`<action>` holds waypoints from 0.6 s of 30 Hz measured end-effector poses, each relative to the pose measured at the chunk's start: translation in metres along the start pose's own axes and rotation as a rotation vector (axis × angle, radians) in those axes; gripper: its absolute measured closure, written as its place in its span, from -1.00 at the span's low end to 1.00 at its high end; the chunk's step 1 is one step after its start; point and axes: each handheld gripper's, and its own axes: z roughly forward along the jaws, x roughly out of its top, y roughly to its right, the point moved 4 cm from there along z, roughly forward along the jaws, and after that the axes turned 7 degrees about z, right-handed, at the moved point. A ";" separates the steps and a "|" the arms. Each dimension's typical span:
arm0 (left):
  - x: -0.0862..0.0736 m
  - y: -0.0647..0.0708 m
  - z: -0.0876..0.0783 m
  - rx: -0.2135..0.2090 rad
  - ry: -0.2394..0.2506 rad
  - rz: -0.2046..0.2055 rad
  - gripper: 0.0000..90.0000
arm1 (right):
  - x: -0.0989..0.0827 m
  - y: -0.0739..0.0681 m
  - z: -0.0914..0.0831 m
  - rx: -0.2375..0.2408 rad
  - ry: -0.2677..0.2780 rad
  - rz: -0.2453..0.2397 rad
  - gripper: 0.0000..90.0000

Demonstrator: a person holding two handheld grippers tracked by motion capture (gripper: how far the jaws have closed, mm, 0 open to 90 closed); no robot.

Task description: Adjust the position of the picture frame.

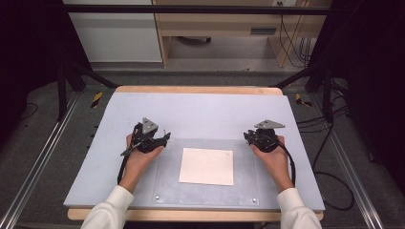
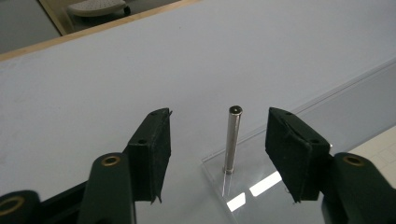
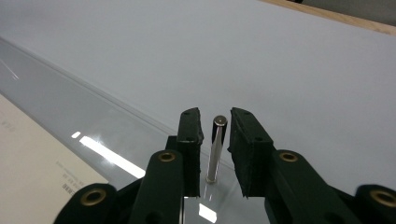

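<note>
Straddling 2 upright metal pins at the far corners of a clear plate (image 1: 205, 194) on the table (image 1: 200, 112), the left gripper (image 2: 215, 140) gapes wide around its pin (image 2: 232, 138); the right gripper (image 3: 215, 136) sits narrowly apart around its pin (image 3: 216, 148). Likely next: closing squarely on both.

2 upright pins stand in the way at the plate's far corners

A slim upright metal pin (image 2: 232, 139) rises between the left gripper (image 2: 217, 154)'s wide-apart jaws; another (image 3: 216, 148) sits between the right gripper (image 3: 215, 151)'s narrow jaws; the pale grey tabletop (image 1: 205, 112) beyond lies free.
</note>
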 end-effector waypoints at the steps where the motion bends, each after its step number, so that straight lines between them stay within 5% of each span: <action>1: 0.000 0.001 -0.001 -0.001 0.000 0.008 -0.18 | 0.001 -0.001 0.000 0.000 0.003 0.007 0.72; 11: -0.008 0.006 0.004 -0.037 0.019 -0.006 -0.75 | 0.002 -0.001 0.002 -0.012 0.011 0.003 0.89; 14: -0.008 0.005 0.006 -0.065 0.023 -0.036 -0.65 | 0.002 -0.001 0.002 -0.009 0.013 0.011 0.89; 18: -0.005 0.006 0.004 -0.034 0.050 -0.022 -0.24 | 0.002 -0.001 0.003 -0.010 0.016 0.006 0.89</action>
